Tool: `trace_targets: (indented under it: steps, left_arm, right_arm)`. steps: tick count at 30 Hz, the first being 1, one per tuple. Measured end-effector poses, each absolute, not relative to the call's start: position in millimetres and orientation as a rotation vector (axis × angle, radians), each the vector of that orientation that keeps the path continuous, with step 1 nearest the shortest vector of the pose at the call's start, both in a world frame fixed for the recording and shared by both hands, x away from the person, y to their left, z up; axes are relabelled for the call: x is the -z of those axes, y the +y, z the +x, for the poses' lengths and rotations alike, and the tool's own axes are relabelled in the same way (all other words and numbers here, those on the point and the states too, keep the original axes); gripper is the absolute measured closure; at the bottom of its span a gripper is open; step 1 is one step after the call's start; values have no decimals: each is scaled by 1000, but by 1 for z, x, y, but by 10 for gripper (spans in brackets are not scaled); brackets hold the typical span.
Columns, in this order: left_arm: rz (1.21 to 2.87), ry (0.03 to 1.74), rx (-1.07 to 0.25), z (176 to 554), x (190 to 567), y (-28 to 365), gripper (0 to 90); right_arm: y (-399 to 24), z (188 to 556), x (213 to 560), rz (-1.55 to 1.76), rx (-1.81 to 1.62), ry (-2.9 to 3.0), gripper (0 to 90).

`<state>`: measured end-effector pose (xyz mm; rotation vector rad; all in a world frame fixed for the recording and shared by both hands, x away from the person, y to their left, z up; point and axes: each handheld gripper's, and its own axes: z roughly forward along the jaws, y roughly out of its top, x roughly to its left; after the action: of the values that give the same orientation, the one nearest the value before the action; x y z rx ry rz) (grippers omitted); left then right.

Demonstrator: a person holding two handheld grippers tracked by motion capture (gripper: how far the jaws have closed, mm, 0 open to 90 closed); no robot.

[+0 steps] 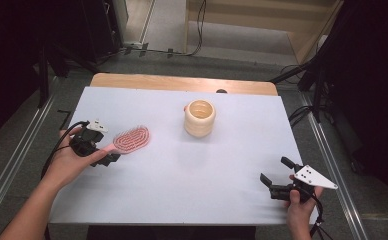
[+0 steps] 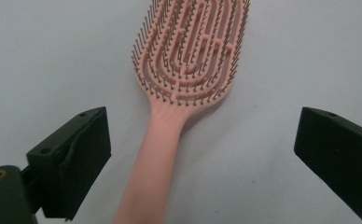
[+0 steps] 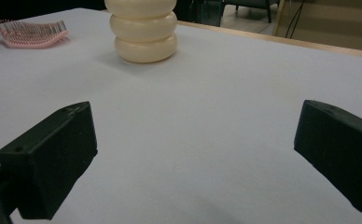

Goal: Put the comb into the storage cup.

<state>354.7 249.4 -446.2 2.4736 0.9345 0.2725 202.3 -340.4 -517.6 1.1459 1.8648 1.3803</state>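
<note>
High view: one hairbrush (image 1: pixel 132 139), one cup (image 1: pixel 199 117), two claws (both spread).

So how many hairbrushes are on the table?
1: a pink hairbrush lies on the table's left side, its handle between the open left gripper.

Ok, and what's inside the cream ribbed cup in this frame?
In the high view the cream cup stands upright and open-topped; the visible part of its inside looks empty, but its near wall hides the bottom. The pink hairbrush lies on the table beside it, apart.
</note>
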Motion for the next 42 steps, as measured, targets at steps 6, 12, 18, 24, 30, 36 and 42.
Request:
trace_targets:
  steps: [6,12,18,24,30,36,42]
  left_arm:
    - [2552,890,-249,362,451,252,152]
    - [2617,882,-222,372,459,254,294]
    - [2654,879,-199,380,464,255,440]
    - [2681,870,-174,386,467,254,557]
    - [2672,890,-175,387,468,254,602]
    - [2692,853,-187,387,468,251,622]
    - [2702,832,-151,392,468,252,696]
  right_arm:
    - [-340,203,518,1142,-1378,1864,0]
    - [-340,202,518,1148,-1379,1865,0]
    - [-340,202,518,1147,-1380,1865,0]
    - [-340,202,518,1147,-1379,1865,0]
    - [-340,203,518,1145,-1378,1864,0]
    - [-340,203,518,1145,-1377,1864,0]
    - [-340,203,518,1146,-1376,1867,0]
